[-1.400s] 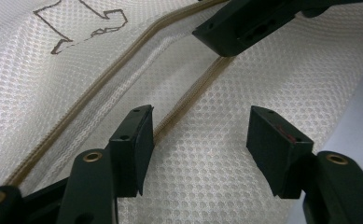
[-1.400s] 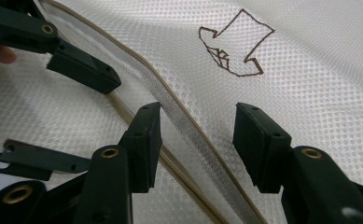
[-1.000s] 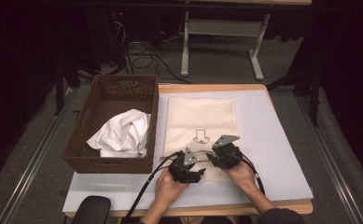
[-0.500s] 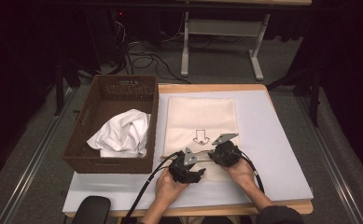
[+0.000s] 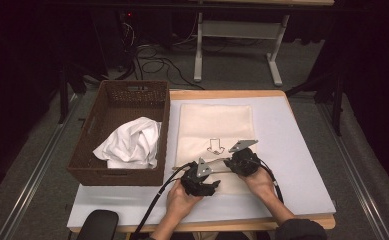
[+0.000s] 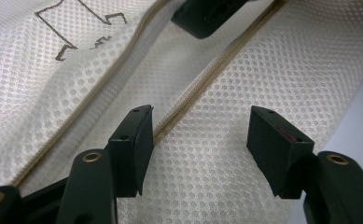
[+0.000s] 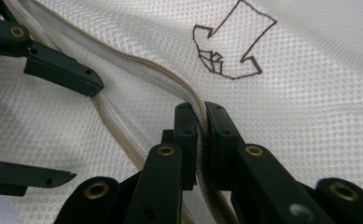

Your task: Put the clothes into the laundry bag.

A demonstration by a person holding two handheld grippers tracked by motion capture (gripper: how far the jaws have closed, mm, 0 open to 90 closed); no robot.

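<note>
Right tongs [image 7: 200,122] pinch the zip edge [image 7: 160,74] of a mesh bag [image 5: 214,125] lying flat on the table [image 5: 302,150], apparently lifting the opening while left tongs [image 6: 200,140] hover apart alongside.

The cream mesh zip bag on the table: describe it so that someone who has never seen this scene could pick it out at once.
On the pale blue-grey table top, just right of the dark brown wicker basket holding a crumpled white cloth, lies a flat cream mesh zip bag. Both grippers work at its near edge, where its beige zip runs. A brown outlined arrow printed on it sets it apart from the cloth.
</note>
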